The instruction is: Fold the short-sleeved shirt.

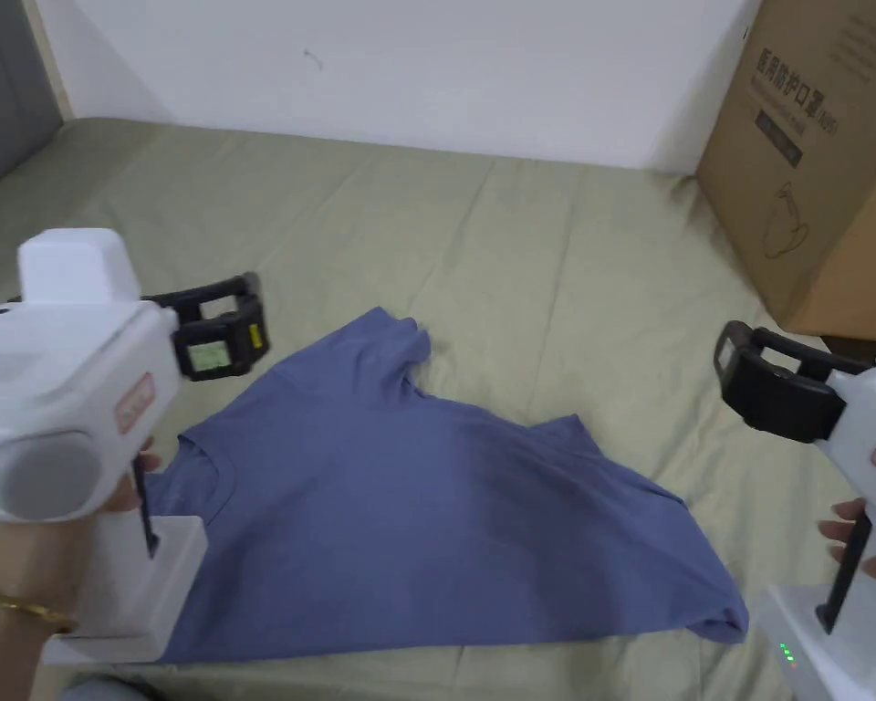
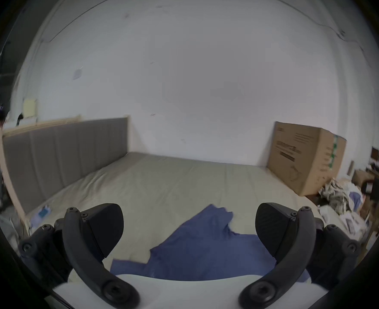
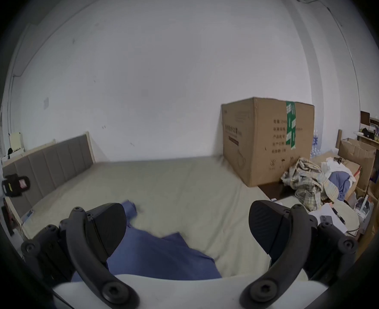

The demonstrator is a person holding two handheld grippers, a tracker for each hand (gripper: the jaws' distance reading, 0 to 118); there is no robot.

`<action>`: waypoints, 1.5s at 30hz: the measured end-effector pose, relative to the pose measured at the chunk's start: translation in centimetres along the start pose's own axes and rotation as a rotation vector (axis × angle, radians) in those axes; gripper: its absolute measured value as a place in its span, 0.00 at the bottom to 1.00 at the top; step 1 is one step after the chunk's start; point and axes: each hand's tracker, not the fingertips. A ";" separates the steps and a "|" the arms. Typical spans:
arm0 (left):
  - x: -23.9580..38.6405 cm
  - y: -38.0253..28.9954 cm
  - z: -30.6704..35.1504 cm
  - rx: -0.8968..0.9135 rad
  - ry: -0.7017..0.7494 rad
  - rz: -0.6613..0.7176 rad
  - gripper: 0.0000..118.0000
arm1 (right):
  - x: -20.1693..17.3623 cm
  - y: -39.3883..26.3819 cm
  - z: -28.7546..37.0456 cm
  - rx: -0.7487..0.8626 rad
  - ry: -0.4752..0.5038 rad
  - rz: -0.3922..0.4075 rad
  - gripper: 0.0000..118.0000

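The blue short-sleeved shirt (image 1: 409,529) lies on the bed (image 1: 537,256), spread but not flat. One sleeve (image 1: 395,342) is bunched and points toward the far wall, a second flap of cloth (image 1: 564,434) sticks up along the far edge, and the corner nearest the right claw (image 1: 746,370) is rolled under. The neckline (image 1: 199,465) sits just below the left claw (image 1: 222,333).

Both claws hang above the bed with their jaws spread wide and nothing between them. In the left gripper view the left claw (image 2: 189,229) frames the shirt (image 2: 206,247) just ahead and below, with the raised sleeve between the two pads. In the right gripper view the right claw (image 3: 187,227) has the shirt (image 3: 159,256) ahead and toward its left jaw, and bare sheet under its right jaw.

The claws probably flank the garment at its neck end and its hem end so that each can take one side and pull it straight. Folding looks barely begun: the cloth most likely needs smoothing first. A cardboard box (image 1: 819,155) stands beyond the right claw, well apart from the shirt.
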 end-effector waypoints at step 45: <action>-2.7 -8.7 -34.9 -0.982 0.031 -0.165 1.00 | -1.9 -5.4 -9.9 -0.183 -0.005 0.110 0.00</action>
